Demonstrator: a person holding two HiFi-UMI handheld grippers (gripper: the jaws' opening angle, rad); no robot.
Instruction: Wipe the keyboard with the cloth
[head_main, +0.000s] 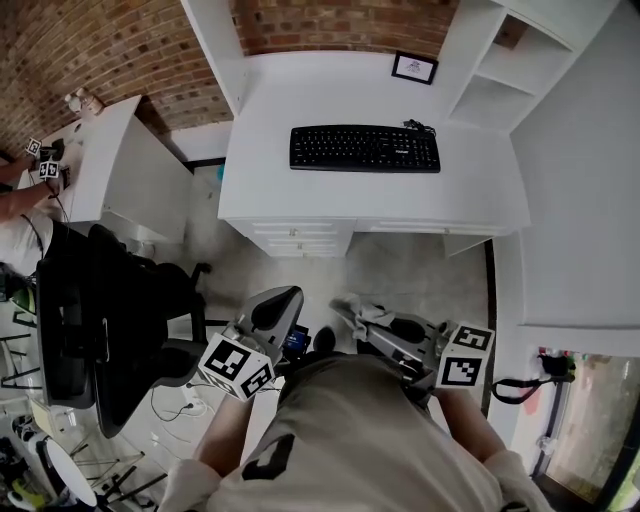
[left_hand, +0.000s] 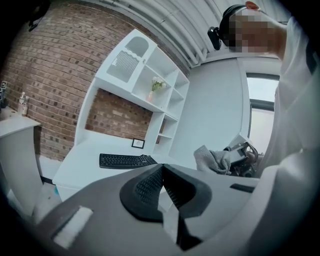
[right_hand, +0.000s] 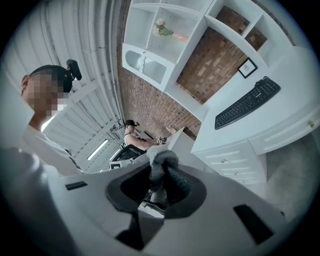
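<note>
Ahead, keyboard (head_main: 365, 148): on the table (head_main: 300, 200), well apart from us.
Right gripper (right_hand: 160, 172): we clamp the grey cloth (right_hand: 162, 159).
Left gripper (left_hand: 161, 169): jaws together, empty.
Chair (head_main: 110, 320): at our left.

The keyboard (head_main: 365, 148) lies on the desk (head_main: 300, 190), a picture frame (head_main: 414, 67) behind it.

A white worktop (head_main: 300, 100) against the brick wall (head_main: 330, 25) carries 2 things: a black keyboard (head_main: 365, 148) lying flat near the middle, parallel to the front edge, and a small black-framed picture (head_main: 414, 67) behind it, toward the back right. A cable (head_main: 412, 124) leaves the keyboard's rear right corner.
</note>
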